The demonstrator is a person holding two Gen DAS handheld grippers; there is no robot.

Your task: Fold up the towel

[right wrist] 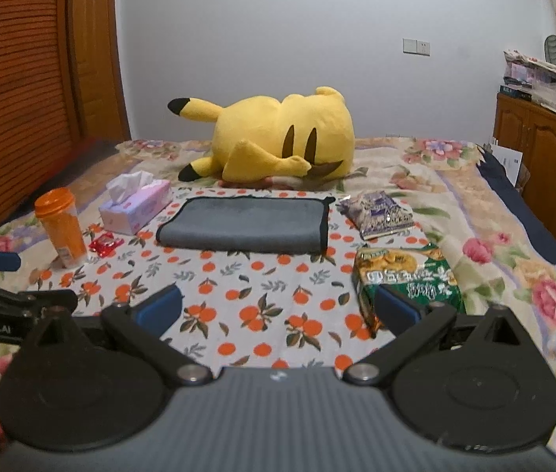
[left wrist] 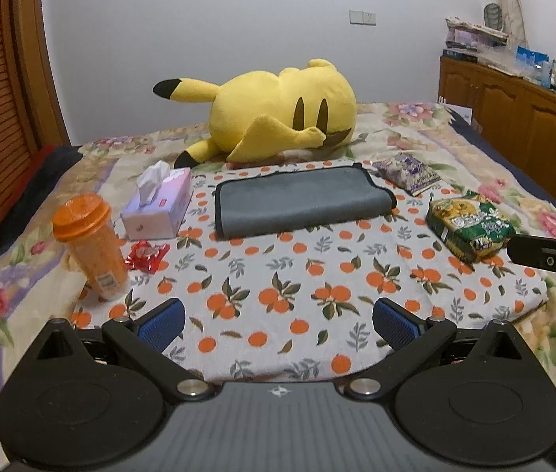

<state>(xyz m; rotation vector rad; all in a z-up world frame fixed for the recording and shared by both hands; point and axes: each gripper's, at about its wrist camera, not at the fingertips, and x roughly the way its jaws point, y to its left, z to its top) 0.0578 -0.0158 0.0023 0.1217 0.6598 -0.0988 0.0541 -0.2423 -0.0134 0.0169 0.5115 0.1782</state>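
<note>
The grey towel (left wrist: 301, 200) lay flat toward the far edge of the orange-print cloth (left wrist: 278, 275) spread on the bed (left wrist: 494, 173), already doubled over once by the look of it, its black-trimmed edges stacked along the right side. Left hand-held gripper (left wrist: 278, 324) hovered over the cloth's near edge, jaws spread wide, nothing between them — and the right hand-held gripper (right wrist: 278, 308) did the same, wide open and empty, well back from the towel.

Around the towel it was crowded: a tissue box (left wrist: 158, 206) just beside its left end, an orange-lidded bottle (left wrist: 89, 244) and a red wrapper (left wrist: 146, 255) nearer the cloth's left edge, a purple snack packet (left wrist: 407, 173) off its far right corner, a green snack bag (left wrist: 468, 226) near the cloth's right edge, and a yellow plush toy (left wrist: 278, 114) lying just beyond the far edge.

By my reading the step in hand was the reach for the next fold. To do it well, each gripper would want a corner on the same short side, pinching all the layers together — not just the top one. The lift should be low and level, carried across until the edges met squarely, with care not to nudge the tissue box or drag the cloth beneath.
</note>
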